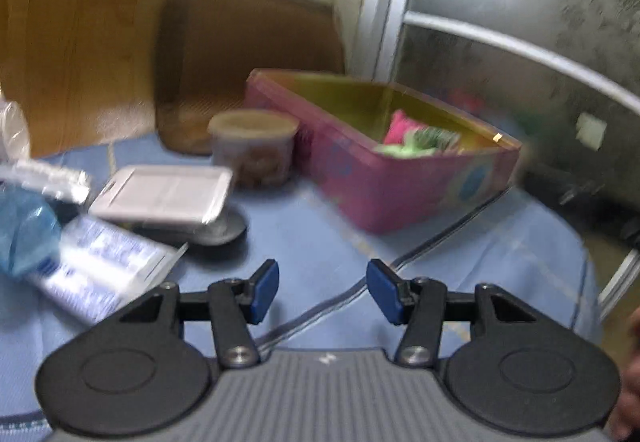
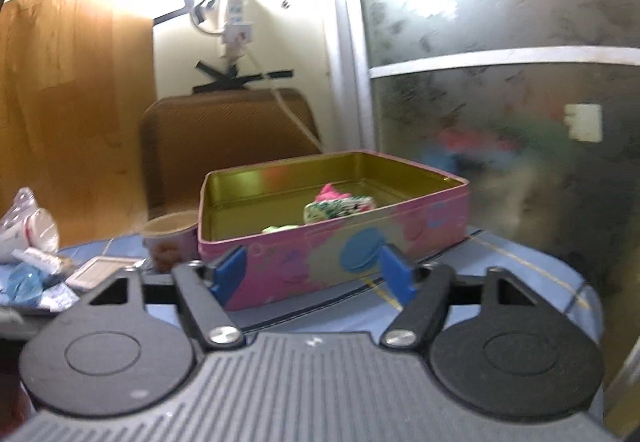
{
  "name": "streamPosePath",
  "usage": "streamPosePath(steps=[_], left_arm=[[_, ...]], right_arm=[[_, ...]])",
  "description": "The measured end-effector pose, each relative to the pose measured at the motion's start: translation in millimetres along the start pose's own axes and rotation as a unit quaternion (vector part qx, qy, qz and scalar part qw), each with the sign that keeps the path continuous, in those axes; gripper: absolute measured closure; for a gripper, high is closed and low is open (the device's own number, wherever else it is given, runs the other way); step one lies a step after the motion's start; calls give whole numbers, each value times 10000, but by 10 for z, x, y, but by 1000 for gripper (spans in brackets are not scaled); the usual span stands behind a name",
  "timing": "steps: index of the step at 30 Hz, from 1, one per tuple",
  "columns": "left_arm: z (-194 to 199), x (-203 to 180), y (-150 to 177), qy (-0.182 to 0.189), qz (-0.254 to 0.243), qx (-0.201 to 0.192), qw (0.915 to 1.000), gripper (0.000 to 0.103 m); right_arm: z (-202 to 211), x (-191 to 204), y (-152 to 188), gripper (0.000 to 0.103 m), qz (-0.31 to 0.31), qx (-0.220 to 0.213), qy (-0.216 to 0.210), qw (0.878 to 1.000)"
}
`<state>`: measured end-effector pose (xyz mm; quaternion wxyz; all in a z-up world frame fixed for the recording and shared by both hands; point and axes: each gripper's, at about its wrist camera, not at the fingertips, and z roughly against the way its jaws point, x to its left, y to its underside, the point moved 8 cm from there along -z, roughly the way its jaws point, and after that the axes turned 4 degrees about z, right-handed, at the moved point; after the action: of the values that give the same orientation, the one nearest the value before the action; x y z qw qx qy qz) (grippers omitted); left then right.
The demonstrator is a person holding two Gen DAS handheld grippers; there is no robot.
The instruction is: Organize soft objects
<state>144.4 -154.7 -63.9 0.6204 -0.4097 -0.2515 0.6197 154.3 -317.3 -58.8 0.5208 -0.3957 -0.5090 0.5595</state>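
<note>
Soft objects (image 2: 340, 203) already lie mid-frame in the tin (image 2: 400, 242); your left tongs (image 1: 322, 292) and right tongs (image 2: 316, 274) are spread, empty, so find another piece next

Both wrist views face tin (image 2: 332, 238)

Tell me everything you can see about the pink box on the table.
The pink box is a shallow rectangular tin without a lid, pink outside with blue and yellow blotches, shiny gold inside. It sits flat on the blue tablecloth. Inside lie soft items in pink, green and white. A round lidded container stands close beside its left end; whether they touch is unclear.
</note>
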Motion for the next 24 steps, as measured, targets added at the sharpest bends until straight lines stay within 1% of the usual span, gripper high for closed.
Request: streamPosePath(steps=[1,2,3,4,6,7,8,9,10,12,14,15,19,24], left_arm=[[-24,31,23,-85,77,95,9999,53],[-25,63,16,-48,140,95,9998,52],[-18,82,8,-87,148,79,9998,50],[-24,86,6,-139,127,89,9998,50],[-14,43,30,-184,-15,69,9998,47],[-28,38,25,-216,-79,54,9997,45],[-24,30,26,-262,-129,32,9996,43],[-2,28,35,-305,-148,11,9994,39],[7,42,37,-340,-142,3,9993,37],[5,51,23,-450,-120,-30,9989,26],[13,52,13,-535,-164,-119,9984,23],[27,41,14,-607,-221,-163,9978,23],[26,-20,25,-787,-470,-231,9955,19],[80,-57,19,-1021,-729,-458,9910,16]], right_arm=[[8,-5,14,22,-39,5,26,10000],[19,0,29,22,-77,34,39,10000],[28,4,47,22,-83,55,31,9999],[50,15,60,21,-61,60,24,10000],[87,17,52,15,17,19,-21,10000],[109,14,28,9,13,-40,-36,10000],[126,7,7,2,-34,-124,-38,9999],[122,-4,-24,0,-95,-193,-35,9998],[128,-11,-52,0,-170,-276,-5,9995],[166,-52,-80,0,-328,-547,39,9980],[228,-100,-99,0,-451,-914,59,9948],[222,-112,-103,0,-436,-911,76,9949],[148,-136,-86,0,-494,-682,-81,9964],[62,-172,-79,0,-554,-558,-191,9967]])
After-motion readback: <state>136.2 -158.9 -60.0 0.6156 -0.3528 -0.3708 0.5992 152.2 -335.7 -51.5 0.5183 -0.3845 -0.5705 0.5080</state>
